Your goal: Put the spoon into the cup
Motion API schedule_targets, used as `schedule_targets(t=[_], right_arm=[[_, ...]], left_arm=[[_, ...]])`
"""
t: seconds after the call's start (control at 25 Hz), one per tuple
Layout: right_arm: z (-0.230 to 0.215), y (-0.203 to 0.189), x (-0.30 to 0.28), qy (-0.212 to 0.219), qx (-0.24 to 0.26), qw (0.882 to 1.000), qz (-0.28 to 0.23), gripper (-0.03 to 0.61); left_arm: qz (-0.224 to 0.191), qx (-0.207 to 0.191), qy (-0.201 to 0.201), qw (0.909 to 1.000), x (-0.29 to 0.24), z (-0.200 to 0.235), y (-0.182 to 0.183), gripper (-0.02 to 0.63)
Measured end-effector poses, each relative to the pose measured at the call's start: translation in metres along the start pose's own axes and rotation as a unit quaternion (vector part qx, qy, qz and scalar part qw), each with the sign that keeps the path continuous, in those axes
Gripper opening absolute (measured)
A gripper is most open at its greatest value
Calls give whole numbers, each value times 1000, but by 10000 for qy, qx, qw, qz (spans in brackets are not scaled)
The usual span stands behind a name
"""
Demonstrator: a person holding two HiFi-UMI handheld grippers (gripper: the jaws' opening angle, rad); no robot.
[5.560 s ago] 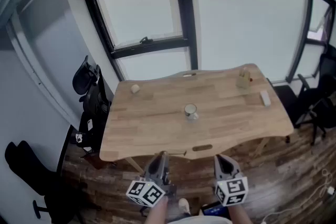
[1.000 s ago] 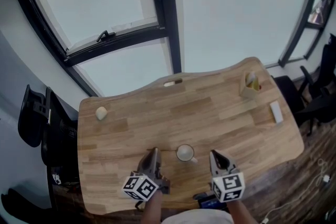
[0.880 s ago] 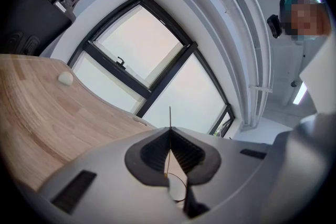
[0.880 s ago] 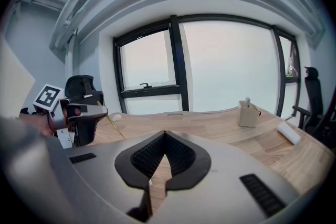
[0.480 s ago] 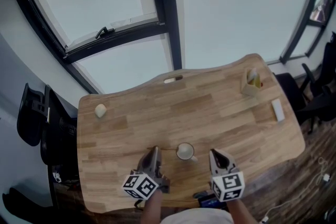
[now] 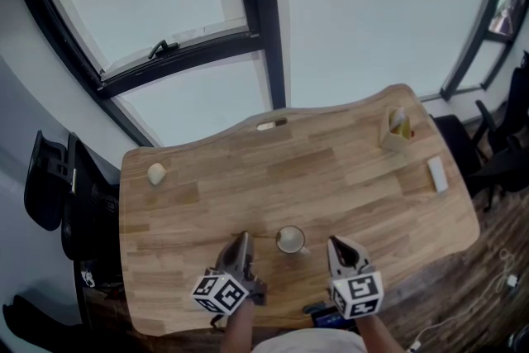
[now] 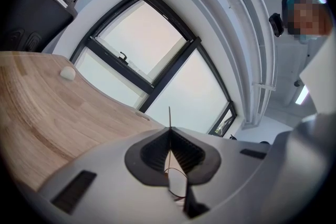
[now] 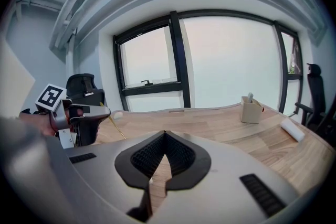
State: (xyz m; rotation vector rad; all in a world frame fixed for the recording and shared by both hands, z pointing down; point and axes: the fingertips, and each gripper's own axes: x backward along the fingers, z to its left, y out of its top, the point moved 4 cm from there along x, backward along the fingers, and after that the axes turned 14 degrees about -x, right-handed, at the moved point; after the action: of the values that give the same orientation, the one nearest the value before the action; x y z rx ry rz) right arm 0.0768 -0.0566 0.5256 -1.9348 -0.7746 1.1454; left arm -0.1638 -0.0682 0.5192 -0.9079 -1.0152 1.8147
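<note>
Flanking the cup, left gripper is pinching the spoon; right gripper is pointing forward, jaws pressed together.

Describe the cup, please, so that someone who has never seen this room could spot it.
Find the wooden table below the window. Near its front edge, between the left gripper and the right gripper, stands the cup. It is the only round, white, open-topped thing on it.
</note>
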Motion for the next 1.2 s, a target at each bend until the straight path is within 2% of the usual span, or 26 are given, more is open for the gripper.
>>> schedule_targets(t=[1.2], right_arm=[[-2,-2,-10,-2,-17,10000,92,-3]], left_arm=[[174,152,-29,9997,-8,7,-11,2]])
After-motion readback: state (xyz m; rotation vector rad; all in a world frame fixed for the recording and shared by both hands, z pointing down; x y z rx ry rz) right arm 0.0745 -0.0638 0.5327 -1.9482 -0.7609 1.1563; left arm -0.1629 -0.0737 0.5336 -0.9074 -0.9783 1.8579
